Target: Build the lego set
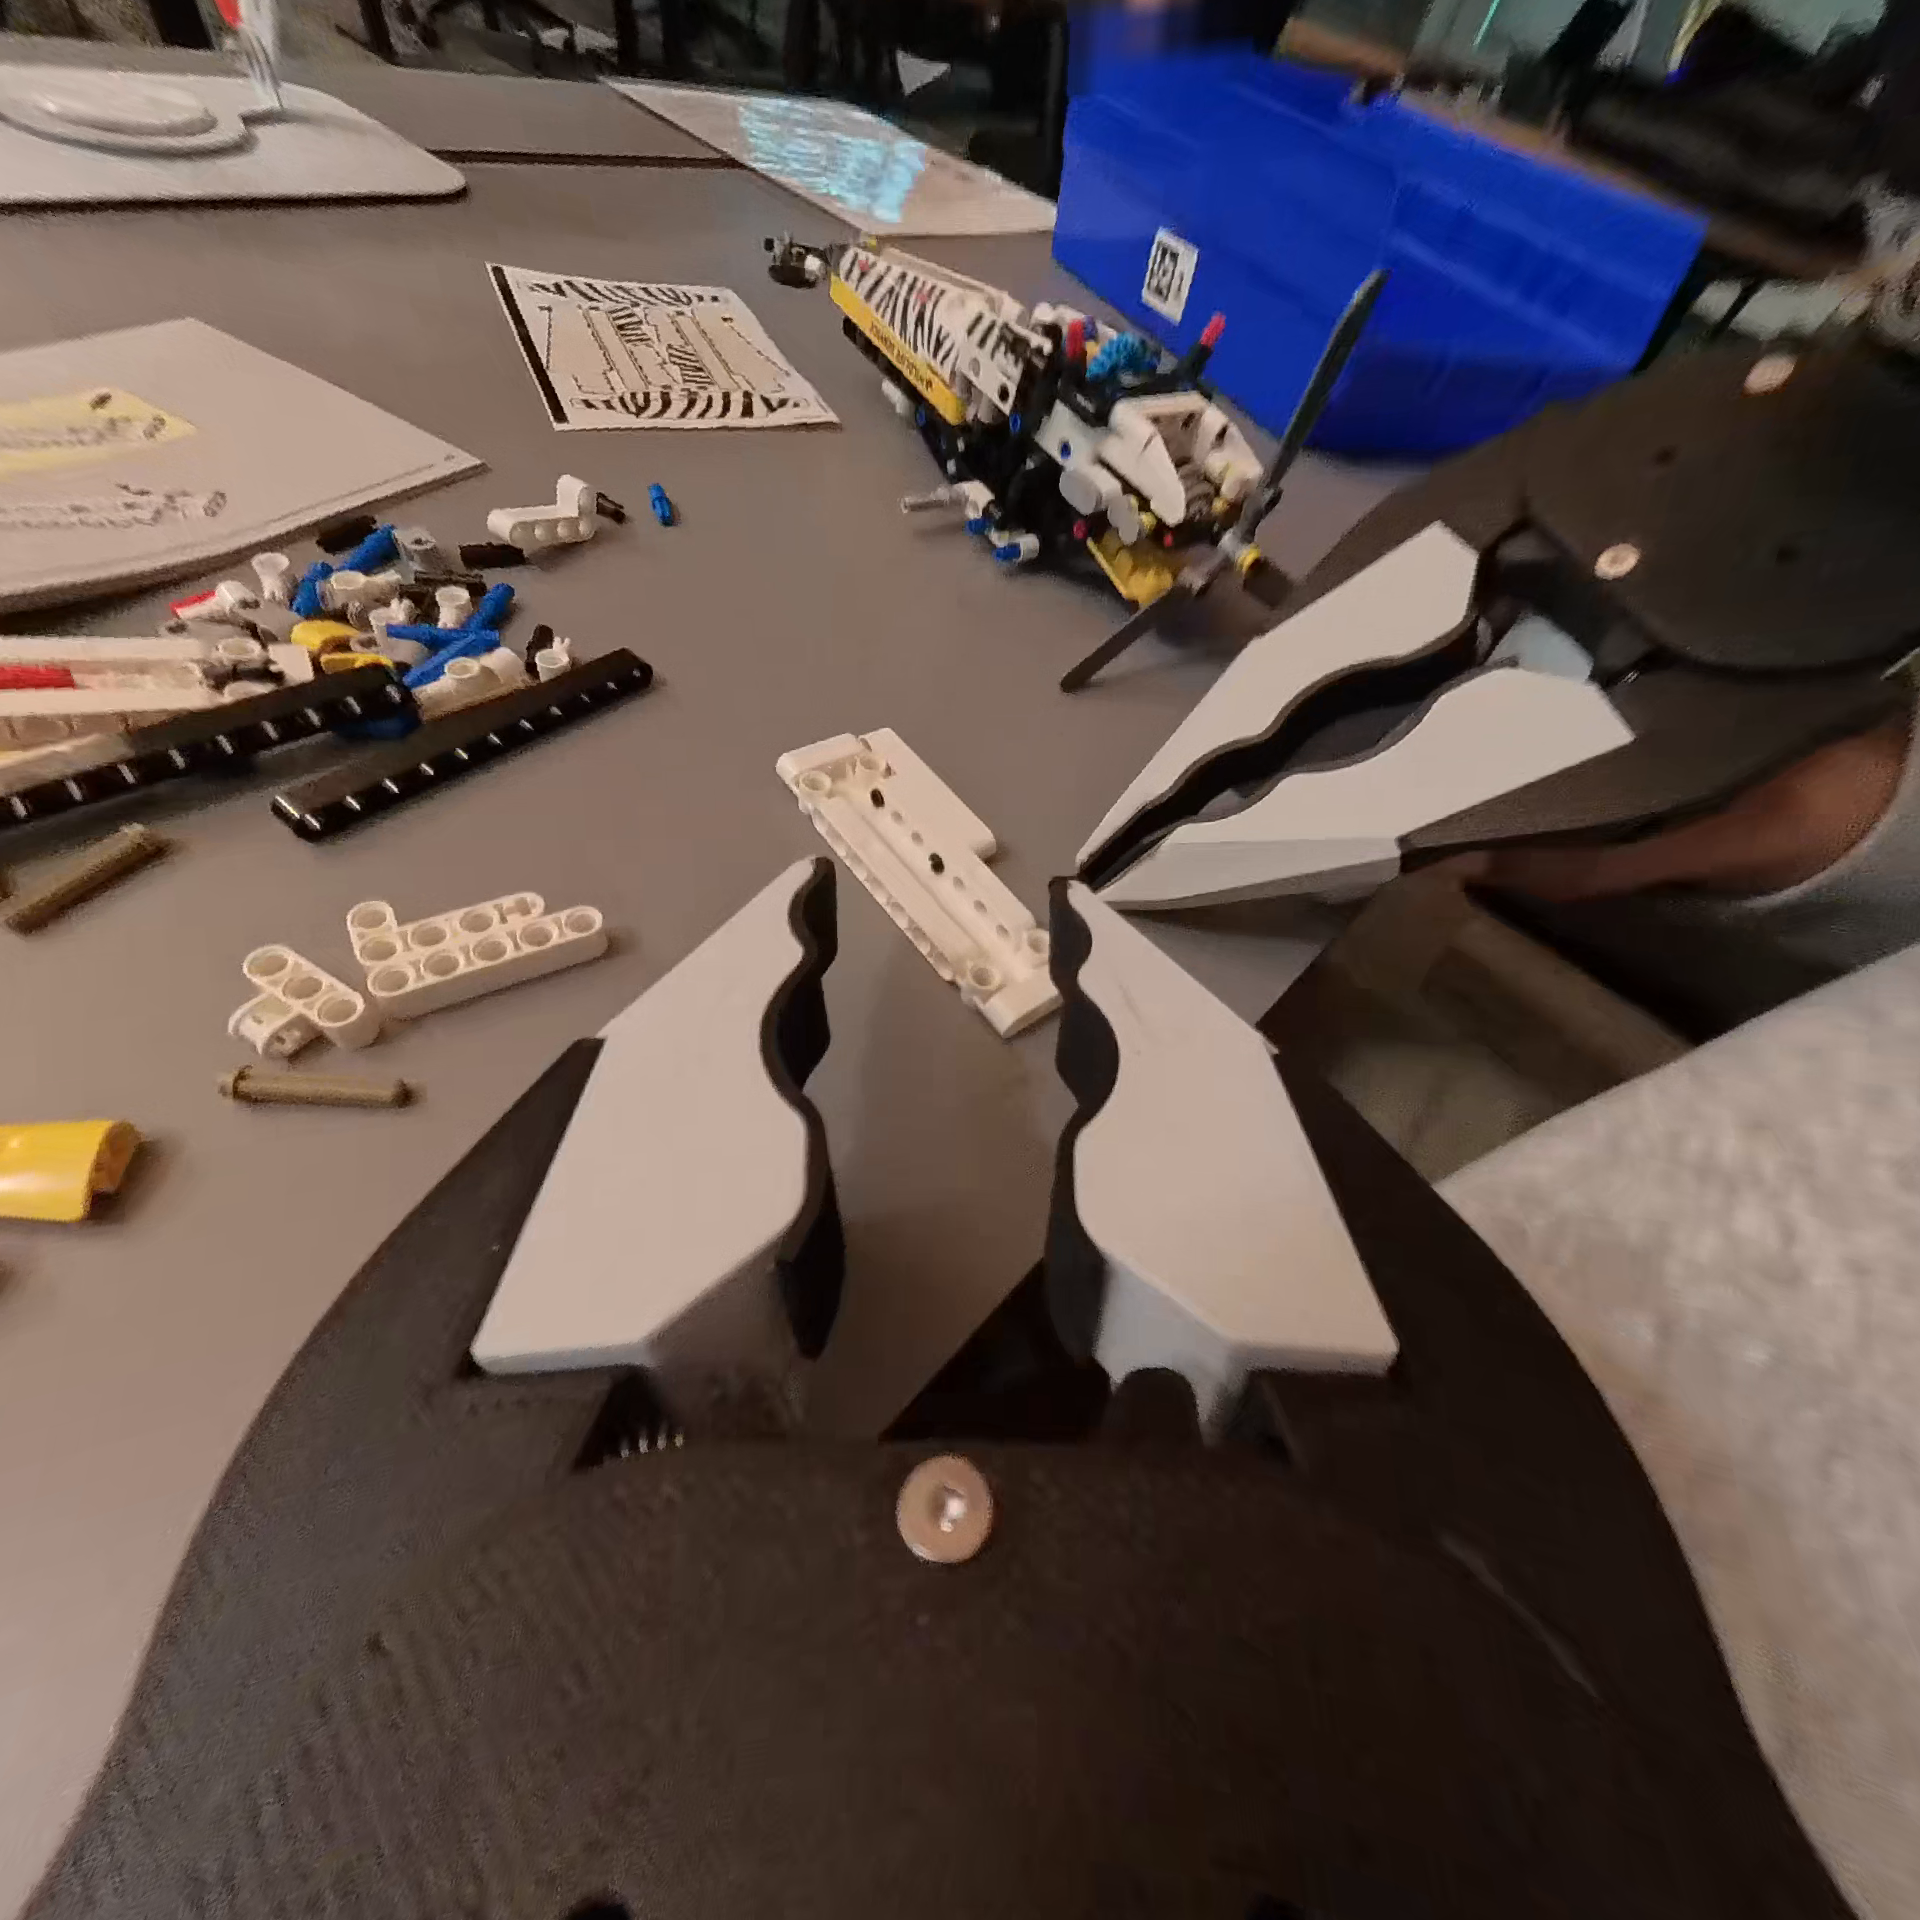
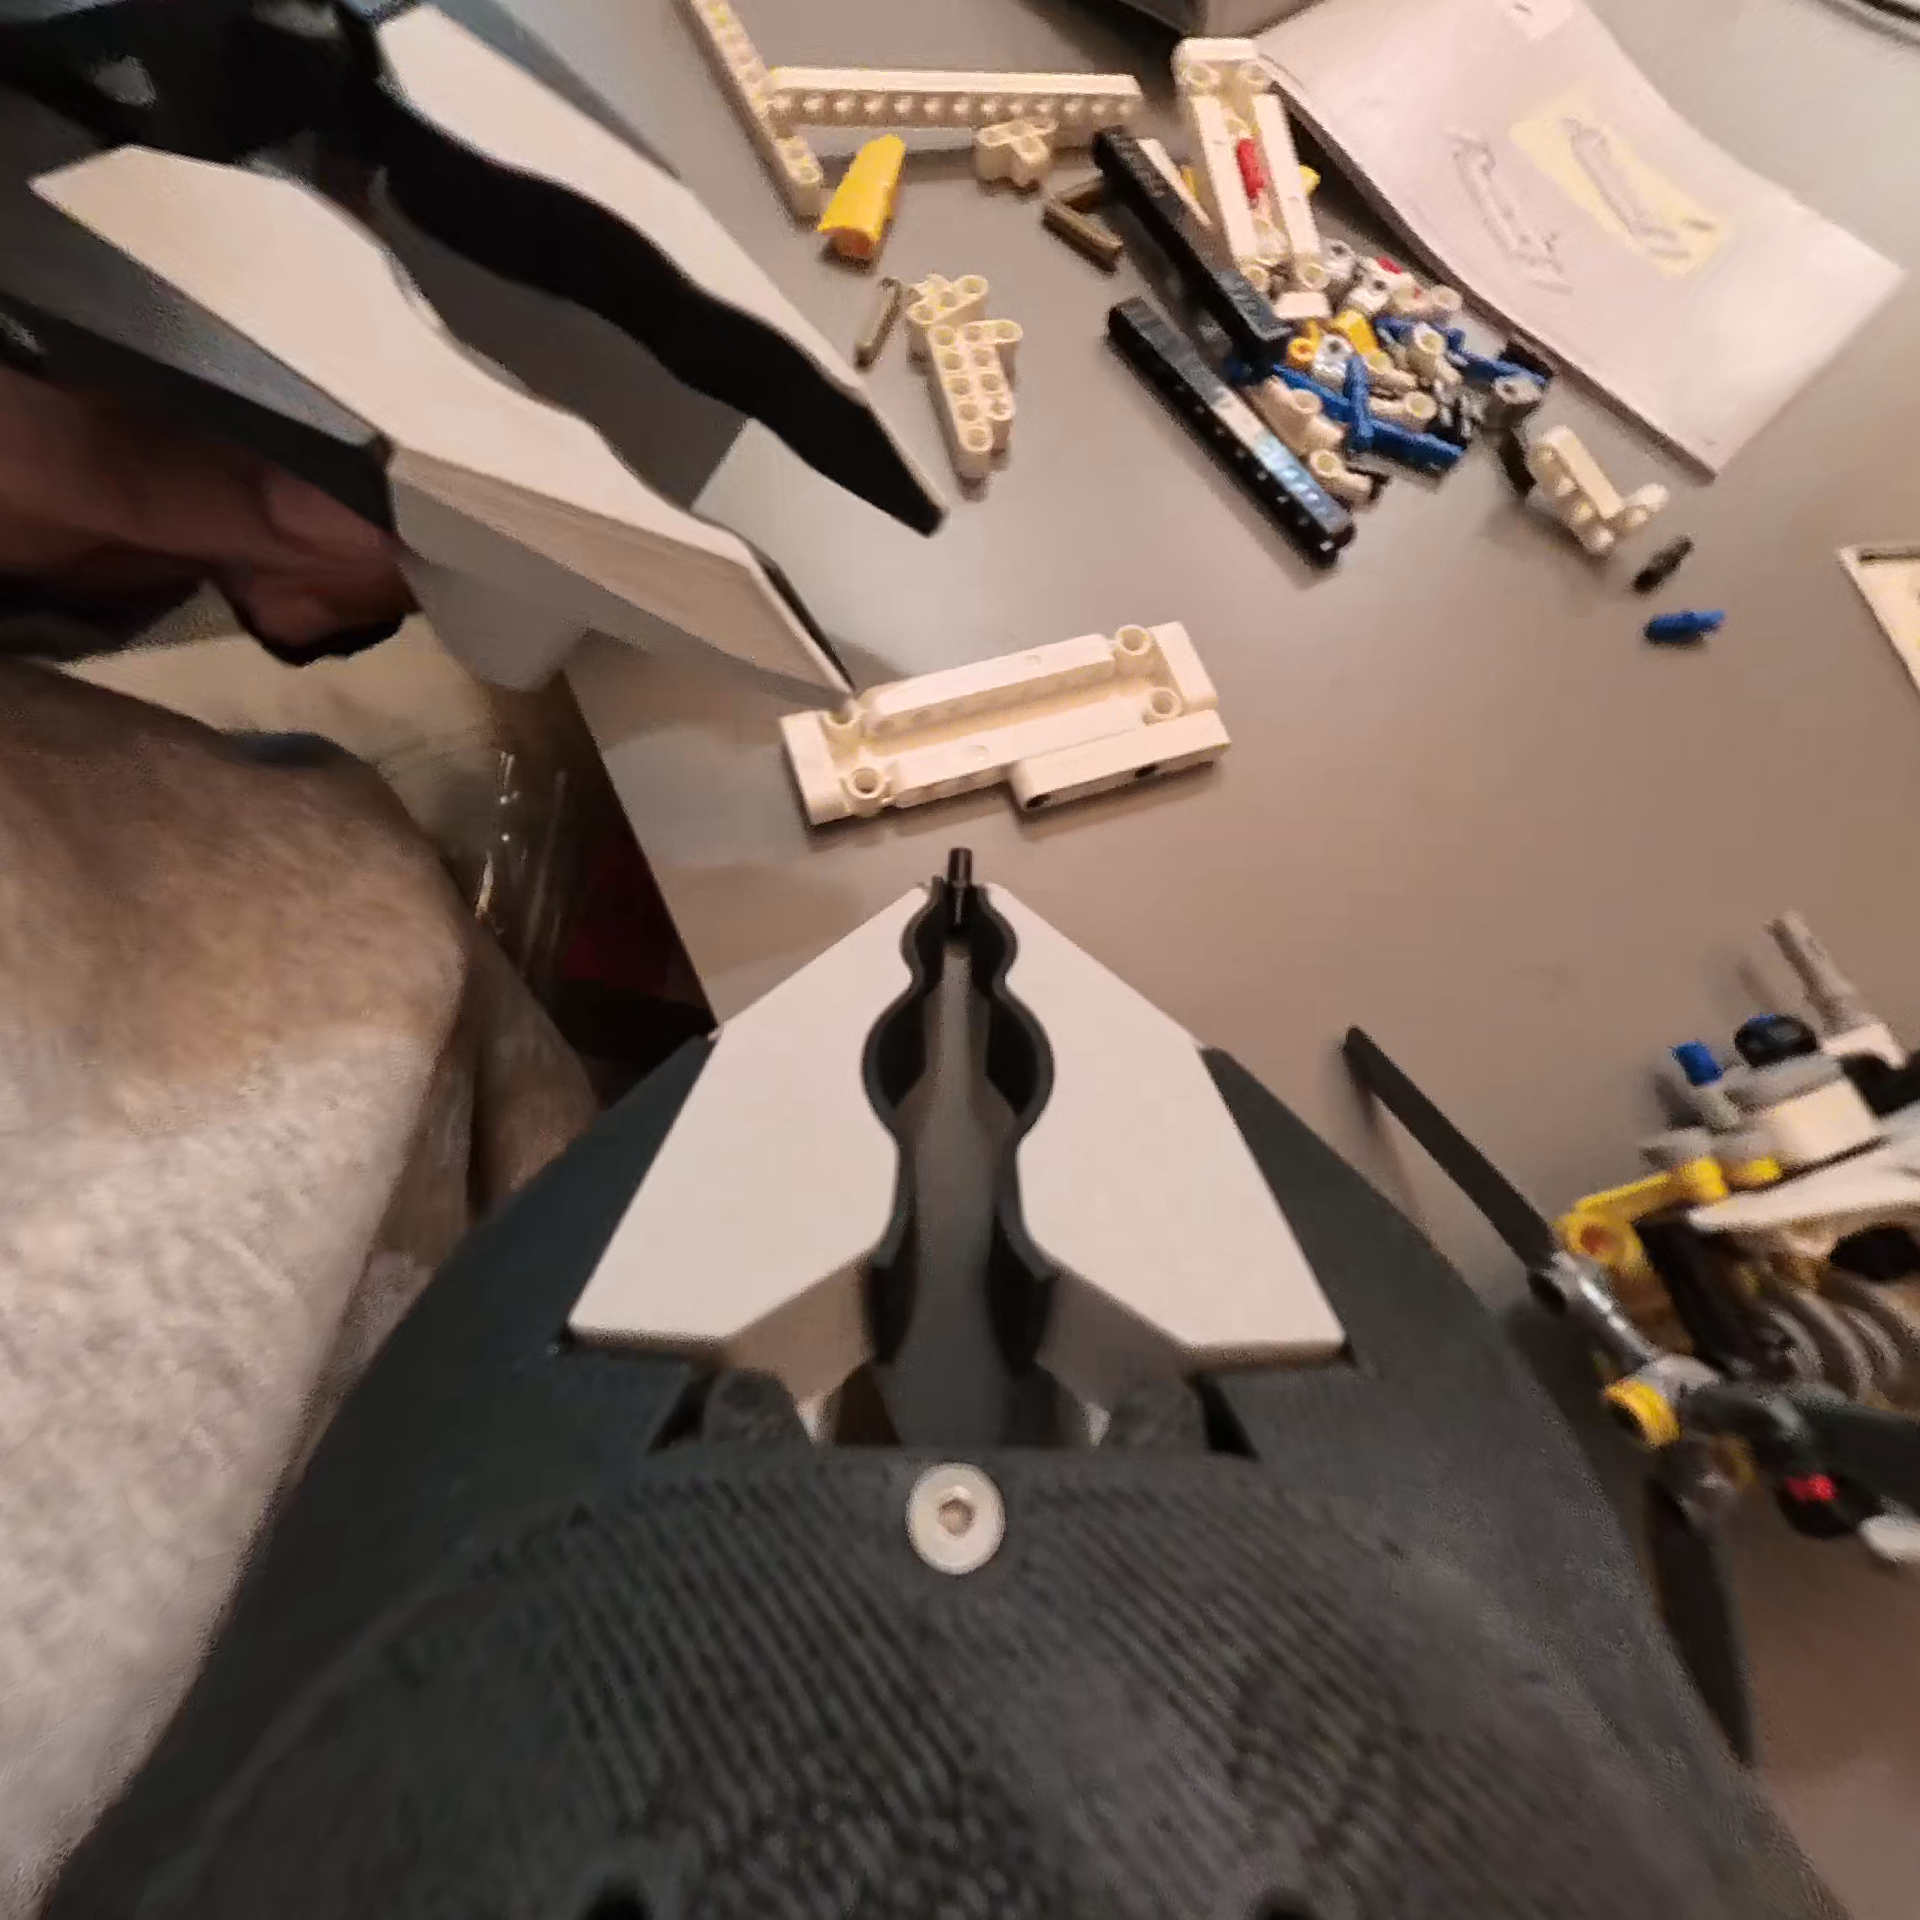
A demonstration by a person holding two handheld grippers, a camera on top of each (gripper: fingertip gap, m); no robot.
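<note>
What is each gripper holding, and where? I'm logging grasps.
The right gripper pinches a small black pin by its rear end at the fingertips. The left gripper holds nothing.

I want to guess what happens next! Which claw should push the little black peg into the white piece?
The right claw, probably. It is shut on the black peg, which points at the white piece. The left claw is open and empty beside that piece.
</note>
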